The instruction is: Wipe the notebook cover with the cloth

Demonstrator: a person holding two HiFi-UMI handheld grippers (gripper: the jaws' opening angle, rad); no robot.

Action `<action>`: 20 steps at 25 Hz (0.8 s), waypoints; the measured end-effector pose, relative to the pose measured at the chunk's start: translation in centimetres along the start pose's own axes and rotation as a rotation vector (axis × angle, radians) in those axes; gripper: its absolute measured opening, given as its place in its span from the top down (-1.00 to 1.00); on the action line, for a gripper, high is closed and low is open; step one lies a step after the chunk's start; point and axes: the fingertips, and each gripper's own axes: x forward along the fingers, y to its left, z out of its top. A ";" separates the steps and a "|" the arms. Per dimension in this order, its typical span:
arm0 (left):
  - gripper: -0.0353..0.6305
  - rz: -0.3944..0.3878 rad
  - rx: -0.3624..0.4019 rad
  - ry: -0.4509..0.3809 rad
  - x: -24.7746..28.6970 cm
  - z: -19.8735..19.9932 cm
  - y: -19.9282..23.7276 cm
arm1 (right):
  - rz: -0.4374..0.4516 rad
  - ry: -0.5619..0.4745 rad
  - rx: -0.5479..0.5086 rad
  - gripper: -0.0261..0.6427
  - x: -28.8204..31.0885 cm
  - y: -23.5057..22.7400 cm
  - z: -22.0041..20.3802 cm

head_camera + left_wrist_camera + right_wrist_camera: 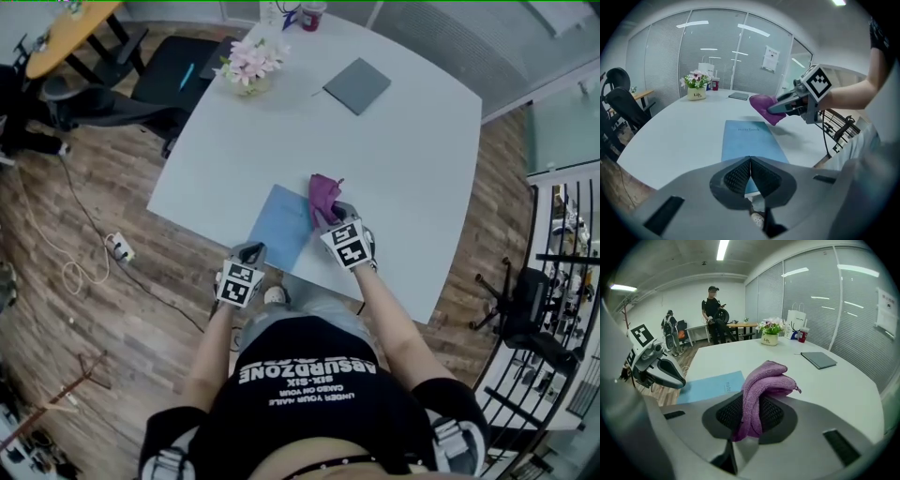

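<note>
Right claw clamped on purple cloth, cloth bunched, folded lump sticking out past the tips. Cloth held up off the white tabletop, over the far right corner of the blue notebook, shadow under it on the tabletop. Can't tell if cloth touches the cover.

Left claw closed tip to tip, nothing between. It sits at the notebook's near end, by the tabletop's near edge; contact with the cover not clear.

Notebook lies flat, closed, long side running away from the person, small print on the far end of the cover.

Further out: pot near the far left edge, pink and white flowers in it. Grey folder flat, well right of the pot. Red cup at the far edge, contents not visible. White paper bag upright just beside the cup, inside not visible
</note>
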 end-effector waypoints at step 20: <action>0.84 -0.068 -0.108 0.090 1.7 -2.6 1.2 | 0.081 0.097 -0.075 0.67 3.4 0.4 -3.2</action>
